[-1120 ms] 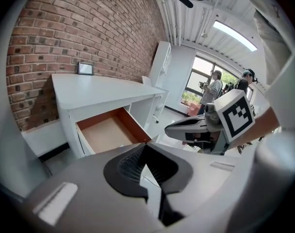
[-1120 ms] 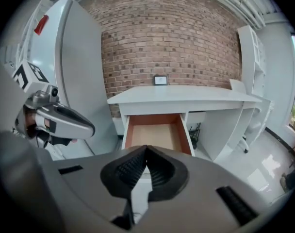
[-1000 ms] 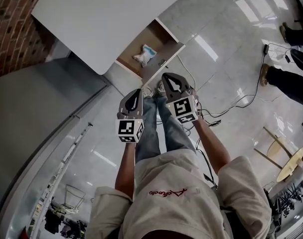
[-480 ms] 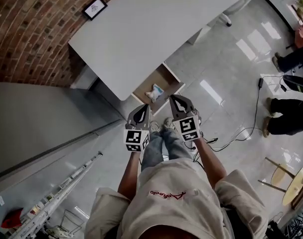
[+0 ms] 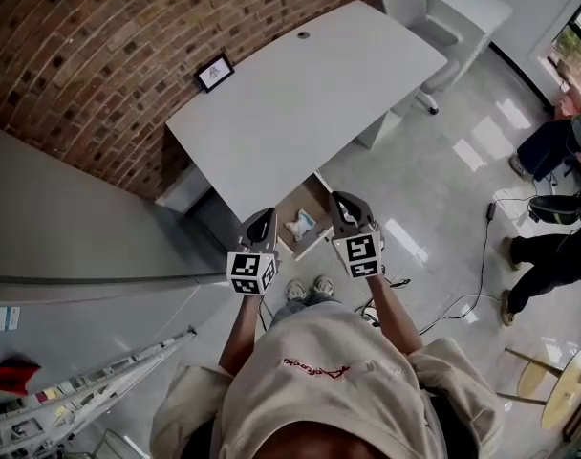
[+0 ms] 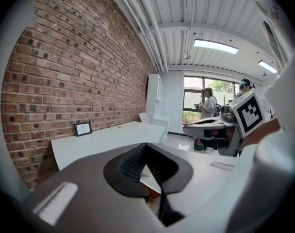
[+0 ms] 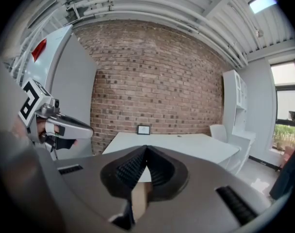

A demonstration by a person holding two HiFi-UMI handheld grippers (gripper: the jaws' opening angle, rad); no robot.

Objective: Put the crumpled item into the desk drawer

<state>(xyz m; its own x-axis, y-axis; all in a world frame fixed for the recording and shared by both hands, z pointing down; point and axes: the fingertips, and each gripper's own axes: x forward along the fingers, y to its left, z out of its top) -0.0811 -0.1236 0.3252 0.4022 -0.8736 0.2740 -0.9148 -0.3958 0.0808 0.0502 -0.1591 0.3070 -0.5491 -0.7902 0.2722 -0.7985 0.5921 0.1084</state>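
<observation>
Left tool [image 5: 268, 215] and right tool [image 5: 341, 200] hang closed near drawer [image 5: 312, 197].

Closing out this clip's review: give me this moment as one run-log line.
left gripper: shut, empty | right gripper: shut, empty | crumpled item: lying in drawer | drawer: open under white desk

Matt white desk [image 5: 310, 94], glossy floor [image 5: 443, 189]

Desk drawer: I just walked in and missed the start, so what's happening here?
A person stands facing the white desk, holding a gripper in each hand. The left gripper and right gripper are both shut and empty, held up near the open drawer. The crumpled item already lies inside it.
</observation>
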